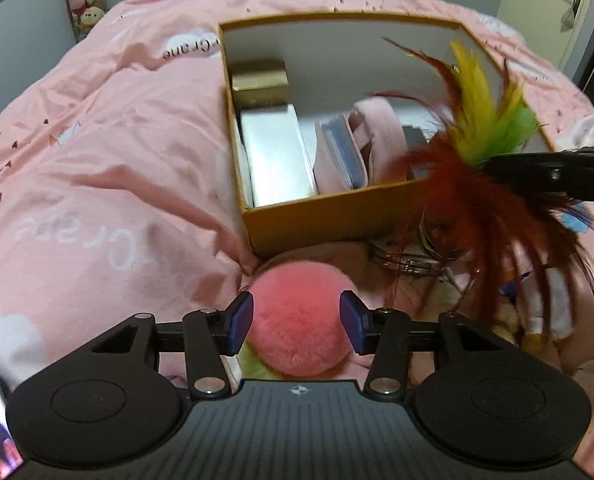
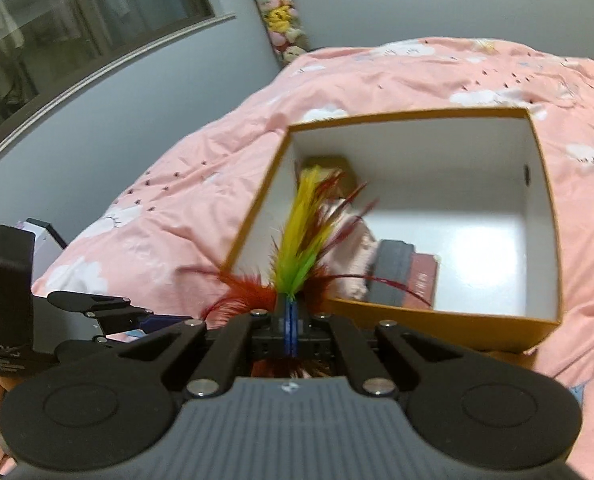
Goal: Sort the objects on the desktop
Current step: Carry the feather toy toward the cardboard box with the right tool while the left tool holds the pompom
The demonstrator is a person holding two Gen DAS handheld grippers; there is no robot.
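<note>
The right tool (image 2: pixel 291 322) is clenched on the feather toy (image 2: pixel 303 236), its blue pads pressed together on the base of the plumes, which fan out in yellow, green and dark red toward the near rim of the open cardboard box (image 2: pixel 545 216) on the pink bed cover (image 2: pixel 169 200). To finish this step well, I judge the toy should be carried clear over that near rim and let go only once the whole spray of feathers is inside, since the long red strands could catch on the box edge or drape over it. The left tool (image 1: pixel 296 322) stands released, its jaws spread either side of a pink pompom (image 1: pixel 301 316) lying just in front of the box; whether the pads touch the fluff cannot be told. The left wrist view shows what the right does not: the pompom, a heap of small things beside the box's near right corner, and the gold and silver cases (image 1: pixel 273 152) packed along the box's left wall. The right wrist view alone shows the clamped pads and the bare white floor on the box's right side, a free spot for the toy.
</note>
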